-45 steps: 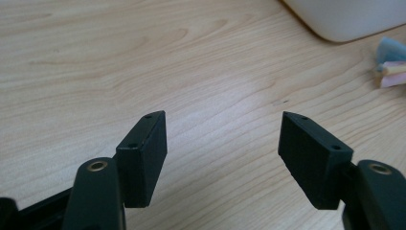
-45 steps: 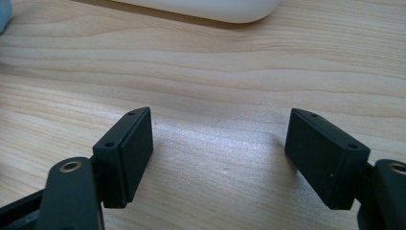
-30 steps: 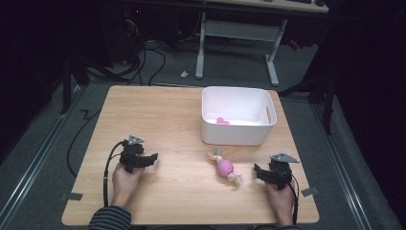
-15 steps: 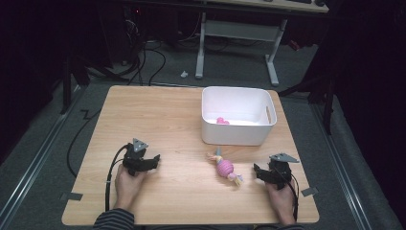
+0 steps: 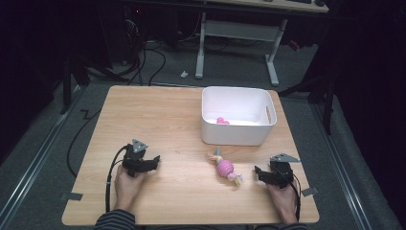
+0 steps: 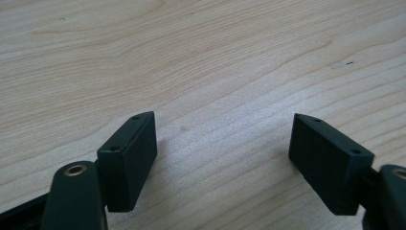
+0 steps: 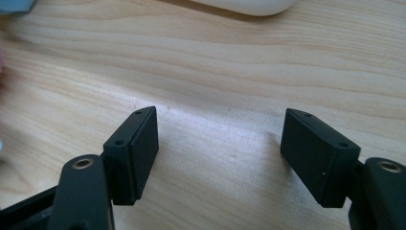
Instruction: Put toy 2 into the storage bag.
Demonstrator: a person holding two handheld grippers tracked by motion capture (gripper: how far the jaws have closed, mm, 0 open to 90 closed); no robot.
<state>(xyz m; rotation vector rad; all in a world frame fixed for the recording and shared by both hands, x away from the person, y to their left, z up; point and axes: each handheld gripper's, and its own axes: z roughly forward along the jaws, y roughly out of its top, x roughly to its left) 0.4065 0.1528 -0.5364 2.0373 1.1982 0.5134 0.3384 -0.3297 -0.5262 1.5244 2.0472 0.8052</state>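
A pink ball toy with knotted rope ends (image 5: 225,167) lies on the wooden table (image 5: 158,115), just in front of a white bin (image 5: 238,136). A small pink thing (image 5: 220,120) lies inside the bin. My left gripper (image 5: 154,162) rests low at the table's near left, pointing right. Its jaws (image 6: 222,153) stand open over bare wood and have just been opening, with nothing between them. My right gripper (image 5: 258,171) sits at the near right, pointing left toward the toy and a little short of it. It is open (image 7: 219,153) and holds nothing.
The bin's rounded lower edge (image 7: 244,5) shows at the top of the right gripper view. Bare wood stretches between the two grippers and across the table's left half. Cables and a desk frame (image 5: 237,43) stand on the floor beyond the far edge.
My left gripper has shifted slightly to the right. The right gripper, the toy and the bin have stayed put.
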